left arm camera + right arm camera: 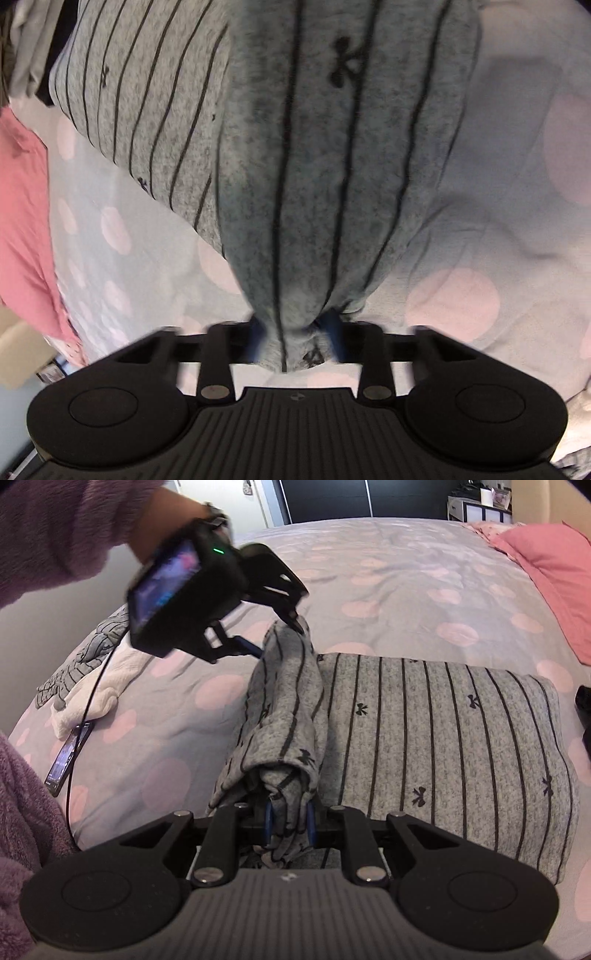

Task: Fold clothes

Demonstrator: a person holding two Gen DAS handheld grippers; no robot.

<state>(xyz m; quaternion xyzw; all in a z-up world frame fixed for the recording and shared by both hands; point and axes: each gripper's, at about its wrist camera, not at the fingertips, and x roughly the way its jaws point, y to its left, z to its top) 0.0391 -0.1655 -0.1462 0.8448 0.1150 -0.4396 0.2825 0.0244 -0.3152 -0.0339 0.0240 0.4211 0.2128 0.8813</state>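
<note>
Grey striped knit garment (443, 746) with small black bow prints lies on a bed, most of it folded into a flat block on the right of the right-wrist view. Its left edge is lifted off the bedspread (388, 576) — pale lilac with pink dots — and gathered into a hanging ridge held at two ends.

At the near end the right gripper (290, 825) is clamped on a bunched corner of the cloth; the blue-lined fingers (311, 825) press in from both sides with fabric filling the space between them. At the far end the left gripper (284, 635) pinches the other corner from above, tilted down and to the right, with a sleeve (55, 528) of fuzzy purple fleece behind it. In the left-wrist view that gripper (297, 336) is likewise closed tight on a knot of the striped knit, which fans out away from it over the bedspread.

Left of the garment lie a crumpled white cloth (96, 694), another grey striped piece (77, 657) just beyond it, and a phone (68, 753) with a black cable (88, 701) running over them. A pink pillow (554, 579) sits at the far right.
</note>
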